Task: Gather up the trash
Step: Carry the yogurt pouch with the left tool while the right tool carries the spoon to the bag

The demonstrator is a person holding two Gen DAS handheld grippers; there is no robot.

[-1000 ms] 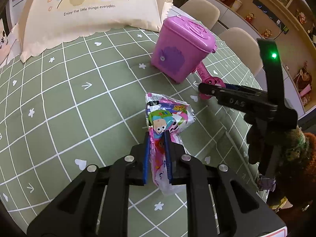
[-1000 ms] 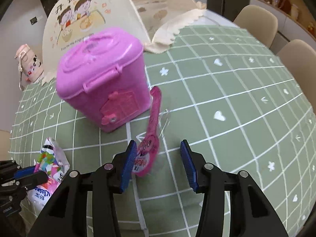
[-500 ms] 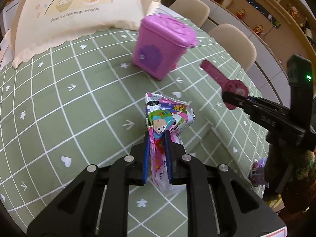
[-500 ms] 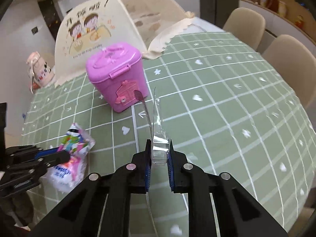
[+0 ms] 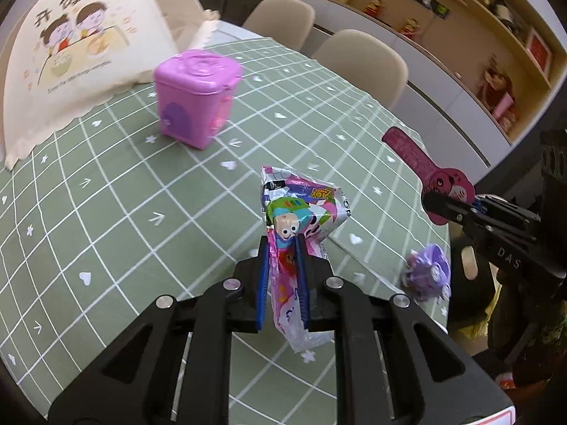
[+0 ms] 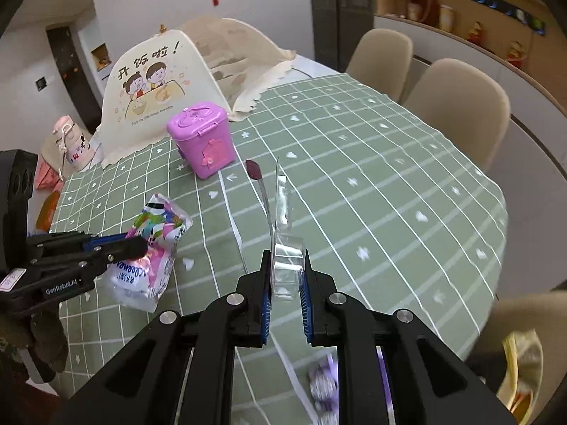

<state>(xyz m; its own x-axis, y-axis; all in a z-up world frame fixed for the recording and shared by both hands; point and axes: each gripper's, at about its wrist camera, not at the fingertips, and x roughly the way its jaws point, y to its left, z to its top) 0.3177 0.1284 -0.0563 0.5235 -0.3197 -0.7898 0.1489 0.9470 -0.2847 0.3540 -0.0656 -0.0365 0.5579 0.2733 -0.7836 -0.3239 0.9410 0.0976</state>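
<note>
My left gripper [image 5: 282, 251] is shut on a colourful snack wrapper [image 5: 304, 205] and holds it above the green checked tablecloth [image 5: 141, 212]. In the right wrist view, that gripper [image 6: 138, 244] and the wrapper [image 6: 156, 233] sit at the left. My right gripper [image 6: 286, 276] is shut on a clear blister pack with a pink card back [image 6: 280, 212], lifted off the table. The left wrist view shows the pink card [image 5: 421, 166] sticking up from the right gripper [image 5: 450, 209]. A pink bin [image 5: 195, 102] [image 6: 202, 138] stands further back, its lid down.
A small purple toy-like piece [image 5: 427, 276] [image 6: 324, 386] lies near the table's front edge. A cream food cover [image 6: 149, 81] stands behind the bin, with a pink-and-white bottle [image 6: 69, 145] at its left. Beige chairs [image 6: 457, 106] line the far right side.
The right gripper closed on the pink pack beside the bin and lifted it away. Both grippers rose and drew back from the bin, with the left still gripping the wrapper.
</note>
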